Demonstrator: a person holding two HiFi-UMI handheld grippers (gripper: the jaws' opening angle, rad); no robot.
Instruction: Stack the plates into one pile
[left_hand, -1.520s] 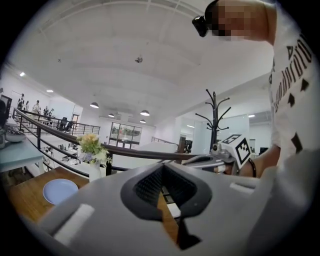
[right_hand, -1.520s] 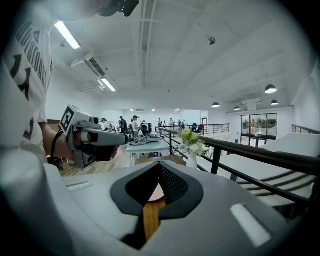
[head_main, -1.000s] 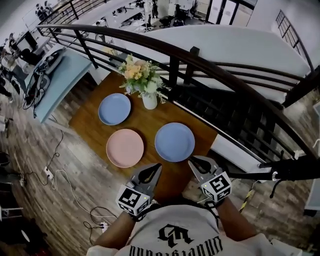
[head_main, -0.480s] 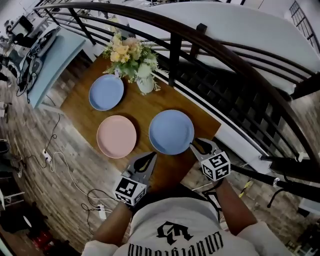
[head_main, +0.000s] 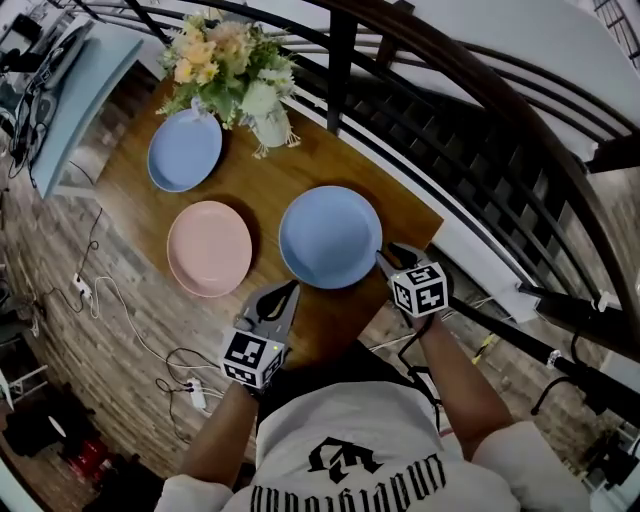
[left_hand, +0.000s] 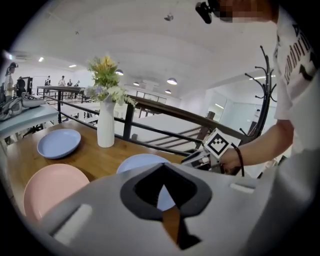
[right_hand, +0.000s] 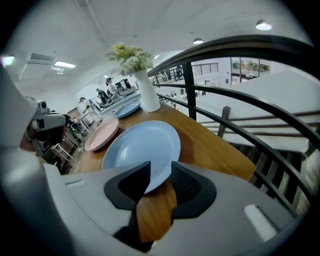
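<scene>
The brown wooden desk (head_main: 325, 322) ends just beside the near round blue plate (head_main: 330, 237); a skewed bite could slide it off. The round pink plate (head_main: 209, 248) lies alongside. My right tongs (head_main: 385, 256), jaws just opened further, stand apart at its rim, gripping nothing; my left tongs (head_main: 290, 289) are closed, empty.
</scene>
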